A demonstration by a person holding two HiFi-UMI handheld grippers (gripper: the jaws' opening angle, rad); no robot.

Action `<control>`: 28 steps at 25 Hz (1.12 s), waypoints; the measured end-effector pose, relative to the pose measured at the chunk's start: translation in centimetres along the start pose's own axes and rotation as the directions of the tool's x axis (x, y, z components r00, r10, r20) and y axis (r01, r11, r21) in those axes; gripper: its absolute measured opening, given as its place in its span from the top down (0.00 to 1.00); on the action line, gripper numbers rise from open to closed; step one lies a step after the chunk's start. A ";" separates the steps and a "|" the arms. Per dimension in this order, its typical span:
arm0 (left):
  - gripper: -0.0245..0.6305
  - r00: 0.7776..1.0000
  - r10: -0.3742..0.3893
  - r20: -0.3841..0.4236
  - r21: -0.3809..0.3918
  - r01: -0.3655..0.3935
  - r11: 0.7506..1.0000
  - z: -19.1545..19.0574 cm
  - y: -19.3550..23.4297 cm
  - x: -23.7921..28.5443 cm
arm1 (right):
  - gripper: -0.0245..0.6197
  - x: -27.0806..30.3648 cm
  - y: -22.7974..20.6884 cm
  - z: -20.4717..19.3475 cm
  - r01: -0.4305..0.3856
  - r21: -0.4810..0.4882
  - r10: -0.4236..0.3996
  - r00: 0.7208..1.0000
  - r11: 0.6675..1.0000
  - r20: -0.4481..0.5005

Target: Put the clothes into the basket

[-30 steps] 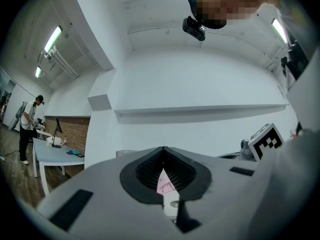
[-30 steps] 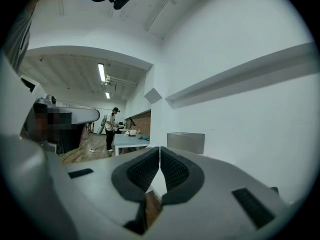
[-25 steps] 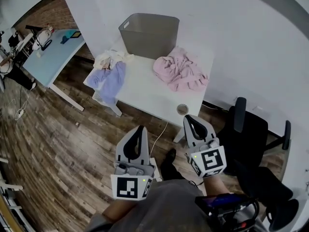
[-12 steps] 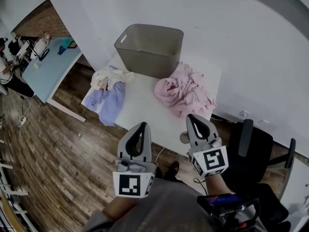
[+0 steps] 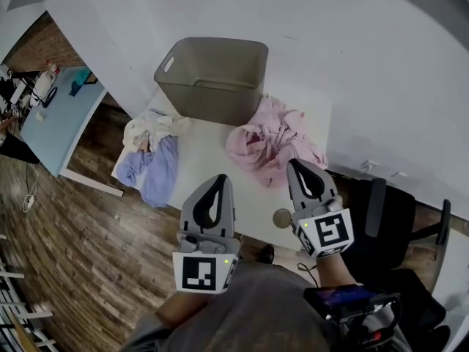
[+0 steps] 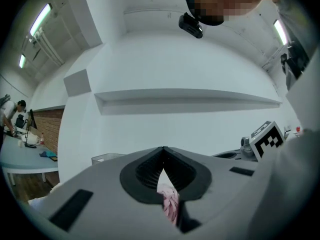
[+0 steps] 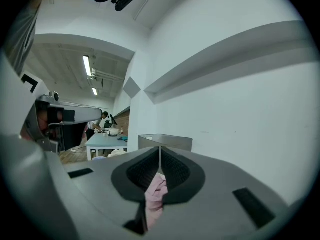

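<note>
The right claw (image 5: 299,166) covers the near edge of the pink clothes (image 5: 267,141); the blue table (image 5: 55,119) is cropped at left.

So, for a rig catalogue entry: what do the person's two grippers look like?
The left gripper and right gripper have pale grey tapered shells, black ribbed lining around a teardrop opening, and a white cube with black square markers at the rear, each with a small green light.

The left gripper (image 5: 219,179), a second ago over the floor short of the table (image 5: 196,169), now reaches over its near edge. The right gripper (image 5: 298,166), then at the table's corner, now has its tip just beside the pink clothes (image 5: 270,139). The basket (image 5: 212,75) lies nearer both.
</note>
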State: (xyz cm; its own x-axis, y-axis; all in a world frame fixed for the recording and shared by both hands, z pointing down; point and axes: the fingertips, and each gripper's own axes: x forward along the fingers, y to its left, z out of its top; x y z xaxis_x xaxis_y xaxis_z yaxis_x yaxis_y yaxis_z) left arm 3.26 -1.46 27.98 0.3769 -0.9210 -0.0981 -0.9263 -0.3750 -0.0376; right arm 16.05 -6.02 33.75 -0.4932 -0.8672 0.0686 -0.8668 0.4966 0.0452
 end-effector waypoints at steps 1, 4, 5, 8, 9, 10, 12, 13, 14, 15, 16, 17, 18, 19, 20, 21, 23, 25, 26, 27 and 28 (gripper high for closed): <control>0.95 1.000 -0.016 0.000 -0.008 0.016 1.000 -0.5 0.2 0.9 | 0.95 0.5 -0.5 -0.3 0.014 -0.002 -0.014 1.000 1.000 -0.003; 0.95 0.999 -0.052 0.010 -0.043 0.052 0.998 -1.3 1.0 3.4 | 0.95 1.9 -1.1 -1.2 0.031 -0.020 -0.031 0.999 0.999 -0.029; 0.95 0.998 -0.067 0.010 -0.053 0.067 0.996 -1.6 1.2 4.2 | 0.95 2.3 -1.2 -1.6 0.036 -0.022 -0.037 0.999 0.999 -0.039; 0.95 0.991 -0.130 -0.001 -0.055 0.130 0.990 -2.6 1.1 6.6 | 0.88 3.4 -2.6 -3.3 0.077 0.001 -0.076 0.993 0.997 -0.091; 0.95 0.989 -0.145 -0.006 -0.060 0.145 0.988 -2.9 1.0 7.4 | 0.86 3.9 -3.1 -4.0 0.085 0.003 -0.084 0.990 0.996 -0.115; 0.95 0.988 -0.156 -0.007 -0.065 0.156 0.986 -3.1 1.0 8.0 | 0.83 4.3 -3.6 -4.6 0.090 0.003 -0.089 0.986 0.996 -0.142; 0.95 0.984 -0.177 -0.011 -0.070 0.176 0.982 -3.6 1.2 9.1 | 0.75 5.2 -4.3 -6.2 0.105 0.012 -0.101 0.976 0.994 -0.190; 0.95 0.982 -0.186 -0.018 -0.076 0.184 0.980 -4.1 1.4 9.5 | 0.69 5.6 -4.6 -7.0 0.114 0.014 -0.108 0.971 0.993 -0.213; 0.95 0.980 -0.195 -0.027 -0.086 0.192 0.978 -4.6 1.7 10.0 | 0.65 5.9 -4.8 -7.9 0.119 0.009 -0.114 0.966 0.993 -0.233; 0.95 0.979 -0.202 -0.037 -0.098 0.197 0.975 -5.1 1.8 10.5 | 0.60 6.3 -5.1 -8.7 0.121 -0.003 -0.118 0.962 0.993 -0.248; 0.95 0.977 -0.208 -0.045 -0.110 0.202 0.973 -5.6 2.0 11.0 | 0.56 6.8 -5.4 -9.5 0.122 -0.017 -0.122 0.959 0.992 -0.257; 0.95 0.976 -0.213 -0.054 -0.121 0.205 0.971 -6.1 2.2 11.5 | 0.52 7.3 -5.8 -10.3 0.122 -0.028 -0.125 0.956 0.992 -0.266; 0.95 0.974 -0.217 -0.061 -0.131 0.208 0.969 -6.6 2.4 12.0 | 0.45 7.7 -6.2 -11.3 0.125 -0.033 -0.129 0.950 0.992 -0.283; 0.95 0.973 -0.221 -0.069 -0.141 0.210 0.968 -7.2 2.5 12.5 | 0.37 8.0 -6.7 -12.5 0.131 -0.033 -0.135 0.941 0.991 -0.310; 0.95 0.971 -0.224 -0.077 -0.153 0.211 0.966 -7.7 2.7 13.0 | 0.30 8.2 -7.2 -13.7 0.140 -0.031 -0.142 0.929 0.990 -0.341; 0.95 0.970 -0.227 -0.085 -0.164 0.211 0.963 -8.3 2.9 13.4 | 0.25 8.3 -7.7 -15.0 0.146 -0.030 -0.147 0.916 0.989 -0.374; 0.95 0.967 -0.234 -0.100 -0.184 0.213 0.959 -9.4 3.2 14.4 | 0.19 8.5 -8.6 -17.6 0.147 -0.037 -0.148 0.886 0.988 -0.440; 0.95 0.963 -0.242 -0.117 -0.200 0.216 0.956 -10.5 3.4 15.3 | 0.15 8.6 -9.2 -20.2 0.137 -0.058 -0.147 0.847 0.989 -0.511; 0.95 0.962 -0.245 -0.124 -0.205 0.217 0.954 -11.0 3.5 15.7 | 0.13 8.6 -9.4 -21.6 0.128 -0.074 -0.148 0.822 0.989 -0.550; 0.95 0.960 -0.246 -0.131 -0.209 0.215 0.954 -11.5 3.7 16.1 | 0.12 8.6 -9.6 -23.0 0.115 -0.094 -0.149 0.792 0.989 -0.592; 0.95 0.960 -0.245 -0.137 -0.211 0.214 0.954 -11.9 3.9 16.4 | 0.11 8.5 -9.6 -24.4 0.099 -0.115 -0.150 0.761 0.988 -0.632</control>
State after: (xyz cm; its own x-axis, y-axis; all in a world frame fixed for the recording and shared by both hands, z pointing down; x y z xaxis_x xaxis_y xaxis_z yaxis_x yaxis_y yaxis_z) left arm 5.86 -19.30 38.02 0.5892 -0.8064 0.0508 -0.8024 -0.5767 0.1534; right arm 21.95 -17.29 58.23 -0.1990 -0.7105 0.6750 -0.8971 0.4093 0.1664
